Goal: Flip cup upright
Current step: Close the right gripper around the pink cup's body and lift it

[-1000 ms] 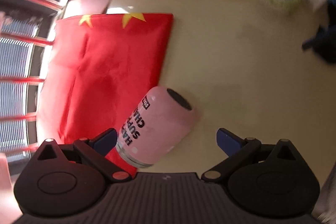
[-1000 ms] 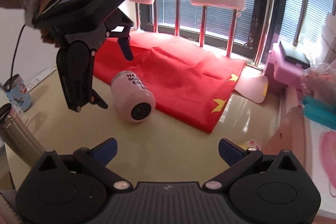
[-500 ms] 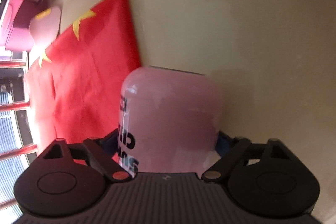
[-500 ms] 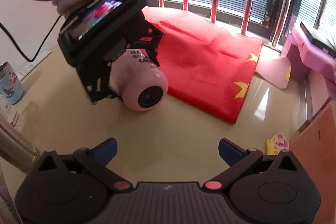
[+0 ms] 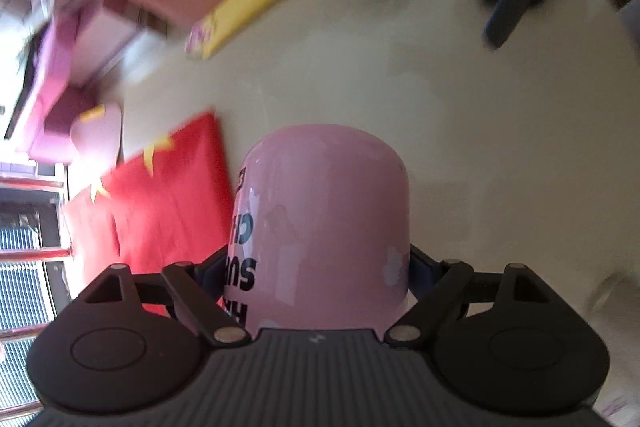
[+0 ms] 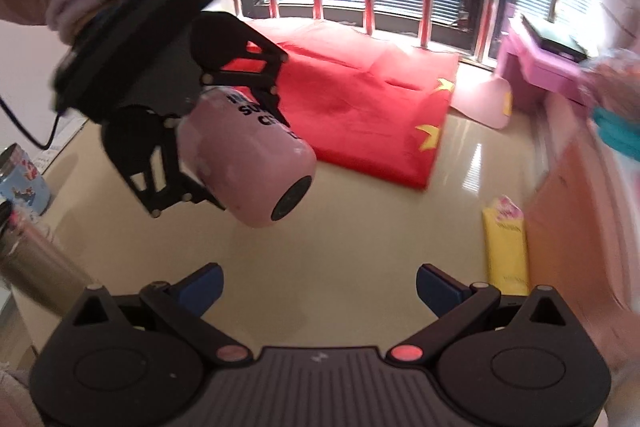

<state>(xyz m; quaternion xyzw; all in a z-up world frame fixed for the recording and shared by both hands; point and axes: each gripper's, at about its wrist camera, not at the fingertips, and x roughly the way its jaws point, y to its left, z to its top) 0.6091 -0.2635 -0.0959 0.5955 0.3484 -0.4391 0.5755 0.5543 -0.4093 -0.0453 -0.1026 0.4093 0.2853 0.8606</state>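
The pink cup (image 5: 320, 223) with black lettering fills the middle of the left wrist view, clamped between the fingers of my left gripper (image 5: 316, 267). In the right wrist view the same cup (image 6: 244, 171) is held tilted in the air above the beige table (image 6: 360, 227), its dark round end pointing down toward the camera. The left gripper (image 6: 192, 147) is shut on it, held by a hand in a pink sleeve. My right gripper (image 6: 318, 285) is open and empty, low over the table, apart from the cup.
A red flag cloth (image 6: 360, 115) lies at the back near the window bars. A yellow tube (image 6: 506, 247) and an orange box (image 6: 576, 227) are at the right. A steel flask (image 6: 36, 267) and a blue can (image 6: 22, 175) stand at the left edge.
The left gripper closed on the lying cup, then lifted it off the table and tilted it. The right gripper stayed open and shifted slightly.
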